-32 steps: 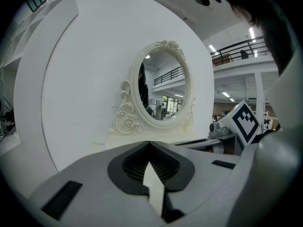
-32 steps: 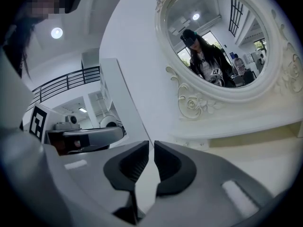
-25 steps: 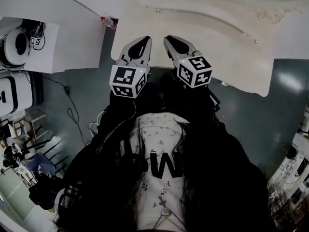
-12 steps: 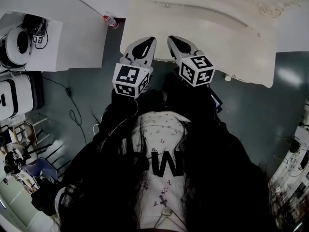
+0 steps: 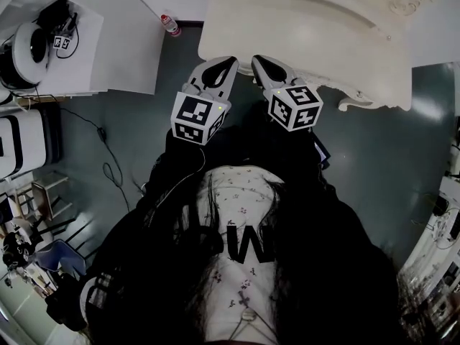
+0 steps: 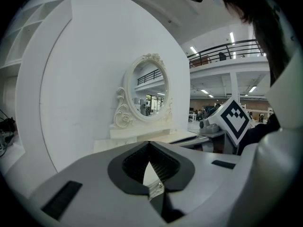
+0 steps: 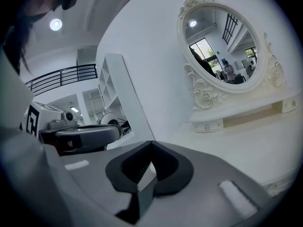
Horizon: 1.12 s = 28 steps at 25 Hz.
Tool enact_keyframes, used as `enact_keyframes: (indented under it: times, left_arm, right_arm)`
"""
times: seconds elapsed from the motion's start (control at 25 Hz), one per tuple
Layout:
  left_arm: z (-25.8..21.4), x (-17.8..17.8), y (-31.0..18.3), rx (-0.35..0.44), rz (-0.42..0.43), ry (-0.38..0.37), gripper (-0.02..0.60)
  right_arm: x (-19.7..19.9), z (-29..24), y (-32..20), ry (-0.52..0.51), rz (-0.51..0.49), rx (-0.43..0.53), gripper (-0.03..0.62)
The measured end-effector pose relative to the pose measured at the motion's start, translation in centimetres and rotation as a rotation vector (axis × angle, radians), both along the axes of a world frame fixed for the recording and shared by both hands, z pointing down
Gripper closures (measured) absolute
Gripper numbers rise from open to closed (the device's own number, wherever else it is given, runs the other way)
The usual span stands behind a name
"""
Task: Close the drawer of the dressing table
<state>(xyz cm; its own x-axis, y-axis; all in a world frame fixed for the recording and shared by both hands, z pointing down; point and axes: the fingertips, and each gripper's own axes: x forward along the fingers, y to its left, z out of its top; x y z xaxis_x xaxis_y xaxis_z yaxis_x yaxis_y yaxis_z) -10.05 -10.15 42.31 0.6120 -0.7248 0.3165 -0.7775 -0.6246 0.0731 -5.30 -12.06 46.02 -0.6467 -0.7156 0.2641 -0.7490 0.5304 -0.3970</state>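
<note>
The cream dressing table (image 5: pixel 316 45) fills the top of the head view, and I cannot make out a drawer front from above. My left gripper (image 5: pixel 229 62) and right gripper (image 5: pixel 257 60) hang side by side at the table's front edge, both shut with nothing between the jaws. In the left gripper view the left gripper (image 6: pixel 149 144) points at the oval mirror (image 6: pixel 148 90) over the table top (image 6: pixel 137 143). The right gripper (image 7: pixel 151 144) faces the mirror (image 7: pixel 222 46) and a small knobbed shelf (image 7: pixel 208 125) below it.
A white desk (image 5: pixel 115 42) stands left of the table, with a small bottle (image 5: pixel 169 24) near its corner and a round white device (image 5: pixel 30 47). Cables (image 5: pixel 108 165) trail over the grey floor. My dark-clothed body fills the lower frame.
In the head view the dressing table has slid up and to the right, so the grippers overlap less of its top. Both grippers stay shut and side by side.
</note>
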Motion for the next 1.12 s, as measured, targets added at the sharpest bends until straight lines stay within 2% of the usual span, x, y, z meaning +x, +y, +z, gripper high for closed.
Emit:
enact_keyframes:
  times: [0.12, 0.28, 0.68, 1.12]
  left_arm:
    - [0.3, -1.7, 2.4, -0.006, 0.020, 0.000, 0.581]
    - [0.3, -2.2, 4.8, -0.008, 0.047, 0.020, 0.581]
    - [0.6, 0.1, 8.7, -0.030, 0.105, 0.056, 0.581]
    - [1.3, 3.2, 15.3, -0.036, 0.085, 0.035, 0.581]
  right_arm:
    - [-1.8, 0.2, 2.8, 0.010, 0.012, -0.003, 0.585]
    - [-2.4, 0.0, 5.6, 0.032, 0.030, -0.002, 0.586]
    - [-0.7, 0.3, 10.6, 0.071, 0.073, -0.030, 0.586]
    - [2.4, 1.3, 18.3, 0.085, 0.057, -0.028, 0.586]
